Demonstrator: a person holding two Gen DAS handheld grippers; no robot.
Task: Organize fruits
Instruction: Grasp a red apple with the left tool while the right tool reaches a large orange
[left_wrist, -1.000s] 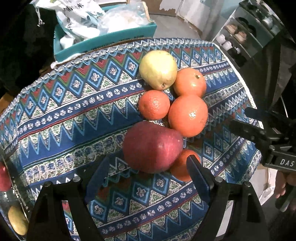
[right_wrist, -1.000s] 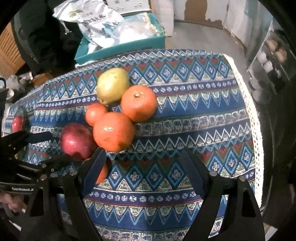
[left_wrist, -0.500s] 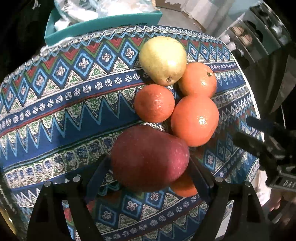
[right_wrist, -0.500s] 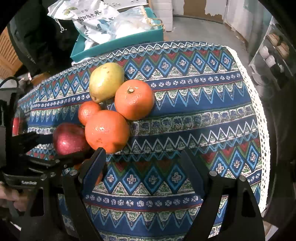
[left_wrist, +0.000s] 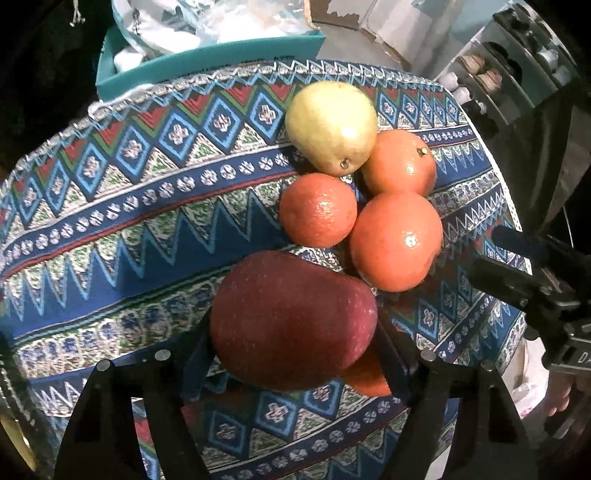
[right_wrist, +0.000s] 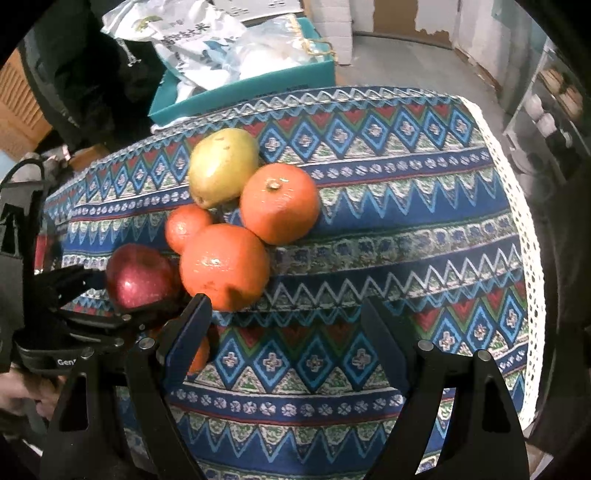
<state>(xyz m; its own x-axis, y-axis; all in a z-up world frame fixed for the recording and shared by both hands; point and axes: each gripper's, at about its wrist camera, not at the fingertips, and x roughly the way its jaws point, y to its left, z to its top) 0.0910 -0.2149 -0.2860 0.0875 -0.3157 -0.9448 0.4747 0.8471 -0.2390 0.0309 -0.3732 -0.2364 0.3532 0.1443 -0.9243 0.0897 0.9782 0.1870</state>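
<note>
A red apple lies on the patterned tablecloth between the fingers of my left gripper. Its jaws are closing and both pads touch the apple's sides. Behind the apple sit a yellow-green pear and three oranges. Another orange is half hidden under the apple. In the right wrist view the same heap shows: pear, large orange, apple. My right gripper hangs open above bare cloth, right of the heap.
A teal box holding plastic bags stands beyond the table's far edge. The cloth's white lace edge marks the table's right side. Shelves with small jars stand at the right. A hand holds the right gripper.
The left gripper has come down closer around the red apple and its fingers have narrowed onto it. The right gripper has stayed put and open.
</note>
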